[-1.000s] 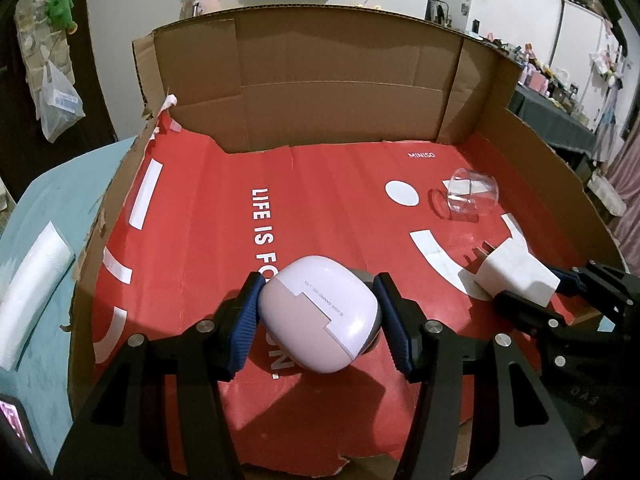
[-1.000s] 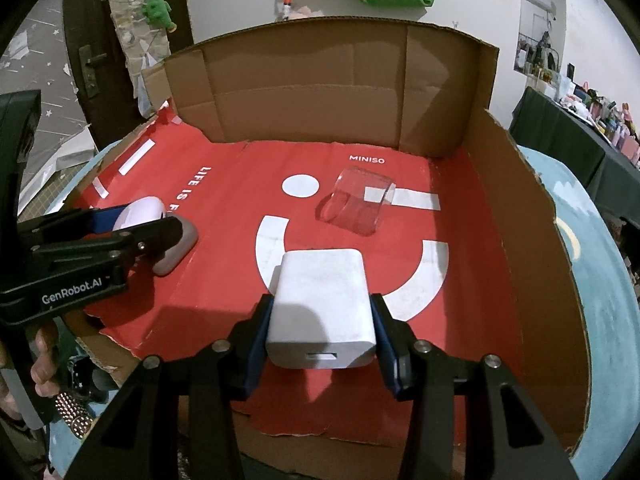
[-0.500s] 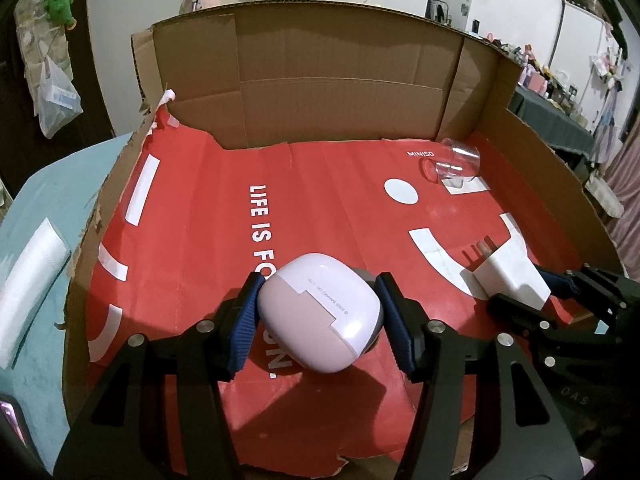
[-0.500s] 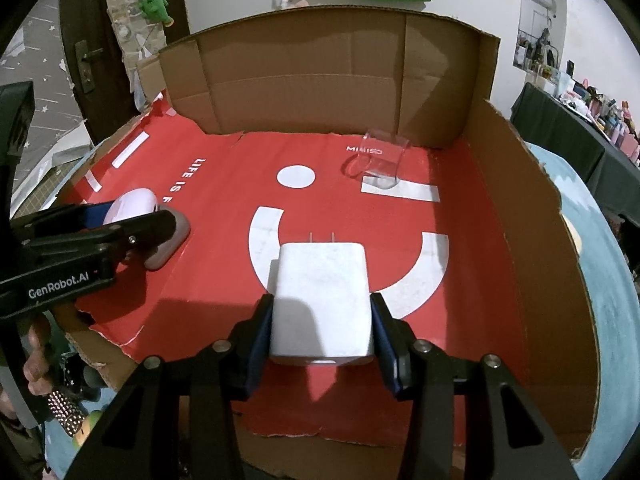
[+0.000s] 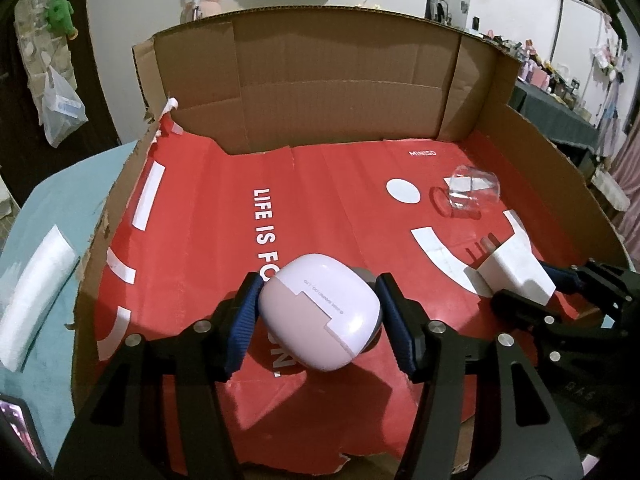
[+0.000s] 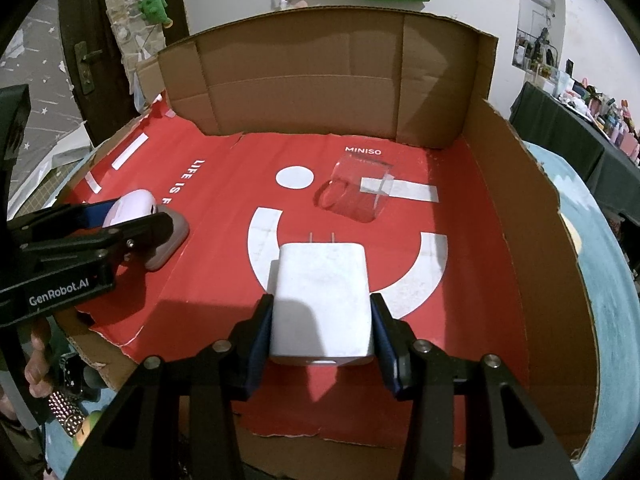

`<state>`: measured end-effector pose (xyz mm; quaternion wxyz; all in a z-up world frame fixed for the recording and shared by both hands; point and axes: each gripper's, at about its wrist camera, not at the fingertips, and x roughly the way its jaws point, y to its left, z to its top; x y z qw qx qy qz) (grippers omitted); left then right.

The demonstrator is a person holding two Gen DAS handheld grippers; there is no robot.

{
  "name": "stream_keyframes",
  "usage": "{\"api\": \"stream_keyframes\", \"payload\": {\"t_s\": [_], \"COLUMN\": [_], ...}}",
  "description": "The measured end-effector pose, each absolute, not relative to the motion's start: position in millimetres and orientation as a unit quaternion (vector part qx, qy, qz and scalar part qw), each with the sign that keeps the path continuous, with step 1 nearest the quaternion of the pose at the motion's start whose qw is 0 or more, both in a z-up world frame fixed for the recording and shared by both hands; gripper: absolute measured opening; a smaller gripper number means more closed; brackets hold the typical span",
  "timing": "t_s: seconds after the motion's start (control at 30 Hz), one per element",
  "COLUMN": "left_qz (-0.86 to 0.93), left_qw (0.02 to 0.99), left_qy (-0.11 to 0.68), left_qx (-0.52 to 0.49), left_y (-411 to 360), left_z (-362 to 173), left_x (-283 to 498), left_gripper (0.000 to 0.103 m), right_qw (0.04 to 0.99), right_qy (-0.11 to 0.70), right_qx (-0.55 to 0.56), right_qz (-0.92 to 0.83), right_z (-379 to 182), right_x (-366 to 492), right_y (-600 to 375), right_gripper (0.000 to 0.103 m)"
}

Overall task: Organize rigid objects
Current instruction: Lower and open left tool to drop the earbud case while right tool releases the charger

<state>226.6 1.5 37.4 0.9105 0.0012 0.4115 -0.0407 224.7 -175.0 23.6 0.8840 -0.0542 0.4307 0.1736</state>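
Note:
My left gripper [image 5: 318, 320] is shut on a pink earbud case [image 5: 320, 312], held just above the red floor of the cardboard box [image 5: 340, 80]. In the right wrist view the case [image 6: 132, 208] shows at the left between the left gripper's fingers. My right gripper [image 6: 322, 332] is shut on a white plug charger [image 6: 322, 300], prongs pointing to the back wall. The charger [image 5: 516, 268] also shows at the right of the left wrist view. A clear plastic cup [image 6: 356, 192] lies on its side toward the back right of the box.
The box has tall cardboard walls at the back and right [image 6: 520, 220] and a low torn front edge. It sits on a teal cloth [image 5: 48, 208]. A white strip [image 5: 32, 292] lies on the cloth left of the box.
The clear cup has rolled from near the back wall toward the middle of the box. Both grippers have kept their holds and shifted only slightly.

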Motion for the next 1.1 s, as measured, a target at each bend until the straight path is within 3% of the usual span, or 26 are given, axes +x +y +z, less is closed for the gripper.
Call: {"api": "stream_keyframes", "payload": {"t_s": [0.3, 0.37, 0.8, 1.1], "left_qz": [-0.038, -0.035, -0.03, -0.024], "left_qw": [0.917, 0.919, 0.927, 0.938], "left_qy": [0.398, 0.392, 0.375, 0.346], "left_qx": [0.004, 0.007, 0.01, 0.012], "left_y": [2.0, 1.5, 1.7, 2.3], "left_z": [45.2, 47.7, 59.7, 72.2], "left_x": [220.4, 217.8, 202.0, 183.4], "left_gripper": [0.078, 0.088, 0.099, 0.103], "right_qw": [0.884, 0.884, 0.897, 0.906], "right_qy": [0.431, 0.43, 0.402, 0.38], "right_qx": [-0.051, -0.049, -0.045, -0.03], "right_qz": [0.174, 0.174, 0.177, 0.185], "right_z": [25.1, 25.9, 44.8, 58.0], "right_x": [223.9, 222.9, 205.8, 189.3], "right_y": [-176.9, -177.8, -181.4, -185.9], "right_gripper": [0.049, 0.049, 0.066, 0.084]}}
